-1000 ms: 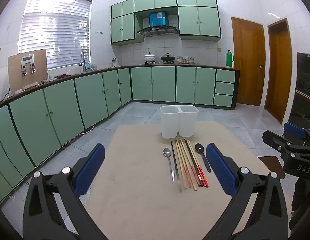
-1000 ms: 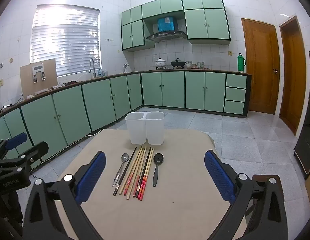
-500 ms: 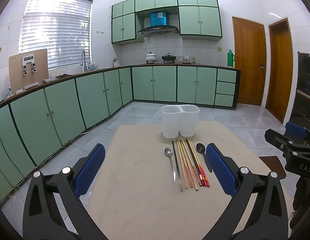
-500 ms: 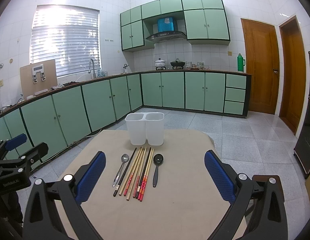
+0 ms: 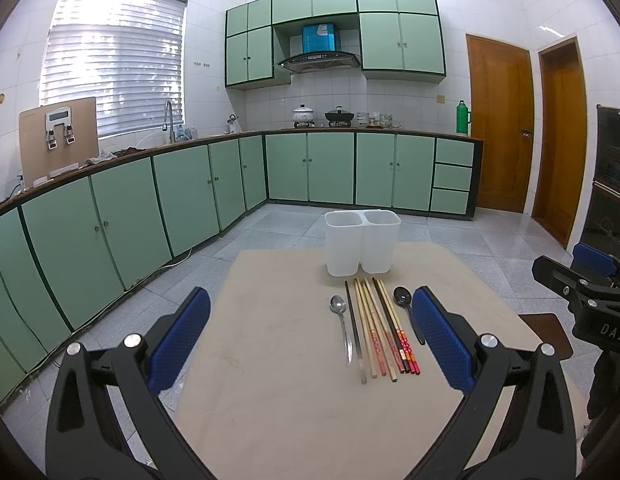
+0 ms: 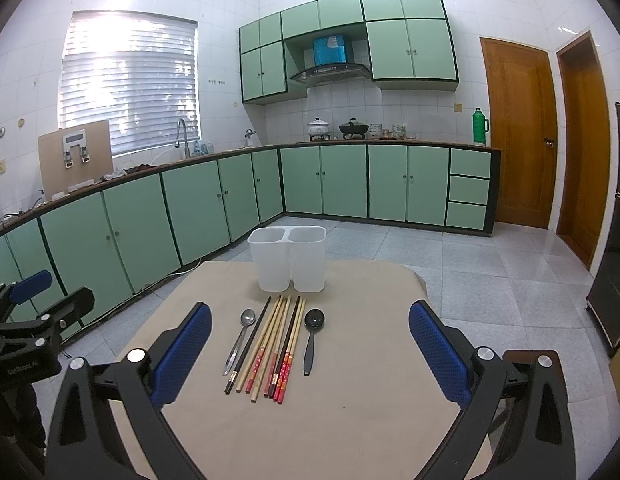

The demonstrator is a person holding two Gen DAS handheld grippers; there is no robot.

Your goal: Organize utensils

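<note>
- Beige tabletop [image 6: 350,420]. White two-compartment utensil holder [image 6: 288,258] stands at the far end, both compartments look empty.
- Utensils lie in a tidy row just near of the holder, handles toward the cameras: metal spoon [image 6: 240,340] at left, then a dark chopstick [image 6: 248,350], a touching bundle of wooden chopsticks [image 6: 272,348] with red-patterned ends, black spoon [image 6: 311,336] at right, slightly apart.
- Left gripper [image 5: 310,344]: claw spread wide, nothing between the blue pads, above the near part of the table. In its view the row lies toward its right finger.
- Right gripper [image 6: 310,356]: also spread wide and empty, the row lying left of centre in its gap.
- Handling, my judgement: all pieces light and stiff. Metal spoon likely slick and lies flat; take it across the thin handle near mid-length. Black spoon looks plastic, same hold.
- Chopsticks are thin, prone to roll, and packed close; pinching one risks dragging its neighbours. An outer stick, such as the dark one, is the easier pick. Pinch past mid-length so it tips upright into a compartment.
- Versus a second ago: the row and holder sit a shade lower in the left view, suggesting a slight upward tilt or lift of that gripper. Right view practically unchanged. Both claws as wide as before; nothing on the table moved.
</note>
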